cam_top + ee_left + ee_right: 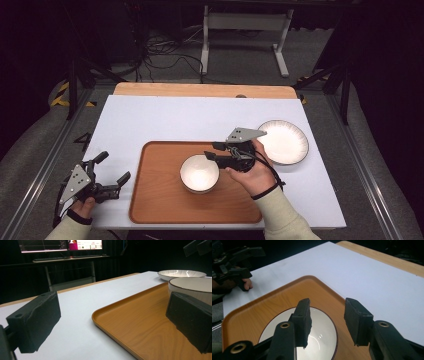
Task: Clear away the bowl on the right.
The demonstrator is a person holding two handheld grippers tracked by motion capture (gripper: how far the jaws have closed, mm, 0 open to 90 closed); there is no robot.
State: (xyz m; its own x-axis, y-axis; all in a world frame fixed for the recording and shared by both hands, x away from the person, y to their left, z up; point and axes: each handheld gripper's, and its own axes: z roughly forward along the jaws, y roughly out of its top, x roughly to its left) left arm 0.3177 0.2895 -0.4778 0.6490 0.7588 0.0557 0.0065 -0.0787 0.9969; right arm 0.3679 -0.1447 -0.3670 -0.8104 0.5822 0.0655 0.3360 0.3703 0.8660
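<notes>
White round ceramic bowl [199, 173]: on brown wooden tray [160, 200] | right gripper [214, 152]: jaws apart, just above bowl rim, unclamped | left gripper [114, 172]: jaws apart, empty, beside tray.

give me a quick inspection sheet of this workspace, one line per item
surface: white table top with a wooden strip along its far edge, wooden tray on the near side
job's things: white bowl upright on the tray; white plate on the table top, right of the tray
clutter: nothing seen
grippers: right gripper over the bowl's right rim, jaws apart, pads touching nothing; left gripper open, left of the tray, holding nothing
cables: black cable runs from the right gripper over the hand; loose cables on the floor beyond the table
surroundings: dark room, white stand legs behind the table, lit screens in the left gripper view
</notes>
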